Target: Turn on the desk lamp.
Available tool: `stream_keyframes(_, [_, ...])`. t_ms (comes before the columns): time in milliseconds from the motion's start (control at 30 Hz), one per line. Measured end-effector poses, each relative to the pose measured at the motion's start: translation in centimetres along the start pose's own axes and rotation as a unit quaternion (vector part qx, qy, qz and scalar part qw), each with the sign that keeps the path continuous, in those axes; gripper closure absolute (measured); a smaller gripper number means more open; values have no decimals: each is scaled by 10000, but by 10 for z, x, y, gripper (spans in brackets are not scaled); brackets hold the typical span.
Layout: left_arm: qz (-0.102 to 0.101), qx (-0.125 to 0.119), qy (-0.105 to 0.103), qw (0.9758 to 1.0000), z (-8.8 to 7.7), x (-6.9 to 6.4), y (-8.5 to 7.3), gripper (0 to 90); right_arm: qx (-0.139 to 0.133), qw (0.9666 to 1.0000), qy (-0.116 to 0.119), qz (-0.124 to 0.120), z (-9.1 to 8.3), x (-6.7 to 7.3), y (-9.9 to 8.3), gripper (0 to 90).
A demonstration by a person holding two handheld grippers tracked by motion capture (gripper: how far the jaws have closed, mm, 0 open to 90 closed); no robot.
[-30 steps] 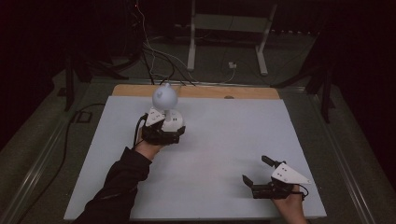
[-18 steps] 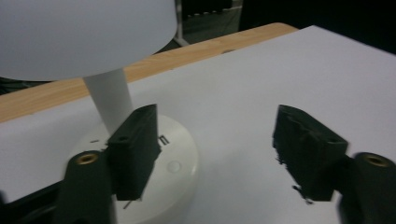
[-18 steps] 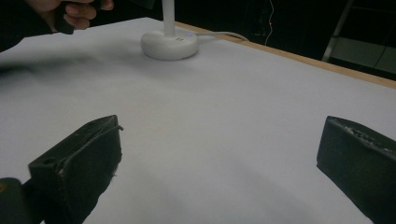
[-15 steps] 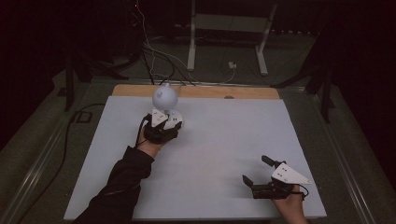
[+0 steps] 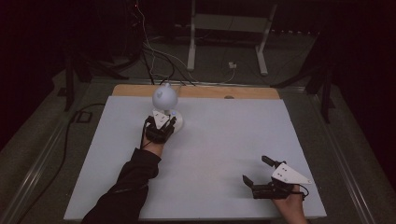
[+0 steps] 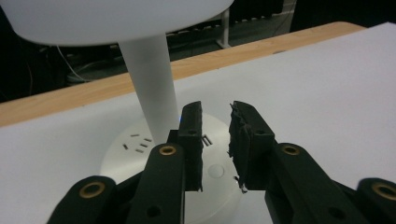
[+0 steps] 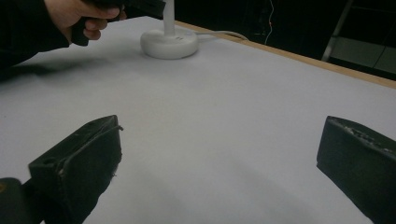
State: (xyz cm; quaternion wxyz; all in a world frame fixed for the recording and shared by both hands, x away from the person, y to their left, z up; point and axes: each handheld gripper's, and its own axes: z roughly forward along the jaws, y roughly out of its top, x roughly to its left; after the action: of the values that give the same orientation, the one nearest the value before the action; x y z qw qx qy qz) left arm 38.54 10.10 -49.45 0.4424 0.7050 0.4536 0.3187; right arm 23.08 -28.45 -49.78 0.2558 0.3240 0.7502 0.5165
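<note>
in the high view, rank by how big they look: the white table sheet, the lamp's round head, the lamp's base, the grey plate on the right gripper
1. white table sheet
2. lamp's round head
3. grey plate on the right gripper, close to the head, so unsure
4. lamp's base, largely hidden behind the left gripper

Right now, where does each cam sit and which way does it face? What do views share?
High view: above the person's side, facing forward and down on the white table; both forearms, left gripper, right gripper.
Left gripper view: rides on that gripper, looks past its nearly closed fingers at the lamp base.
Right gripper view: looks across the table between wide-apart fingers; the left hand shows.
Shared: all three show the white lamp.
</note>
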Motion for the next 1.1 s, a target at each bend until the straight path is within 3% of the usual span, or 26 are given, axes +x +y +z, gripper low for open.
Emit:
stream_keyframes(167, [-275, 75, 194, 9994, 7, -1, -4, 834, -5, 10000, -8, -3, -1, 0, 0, 0])
stream_keyframes(300, [-605, 177, 145, 9979, 11, -3, -8, 872, -24, 10000, -23, 9, -2, -1, 1, 0])
stream_keyframes(433, [-505, 270, 171, 9982, 13, -10, -10, 900, -39, 10000, -31, -7, -2, -1, 1, 0])
stream_keyframes(533, [-592, 449, 188, 9971, 17, -11, -10, 900, -38, 10000, -26, -15, -3, 0, 1, 0])
stream_keyframes(633, [-556, 573, 239, 9965, 20, -12, -12, 900, -48, 10000, -25, 0, -3, -1, 2, 0])
stream_keyframes(1100, [-333, 764, 360, 9959, 28, -13, -15, 900, -41, 10000, -22, -2, -4, -1, 1, 0])
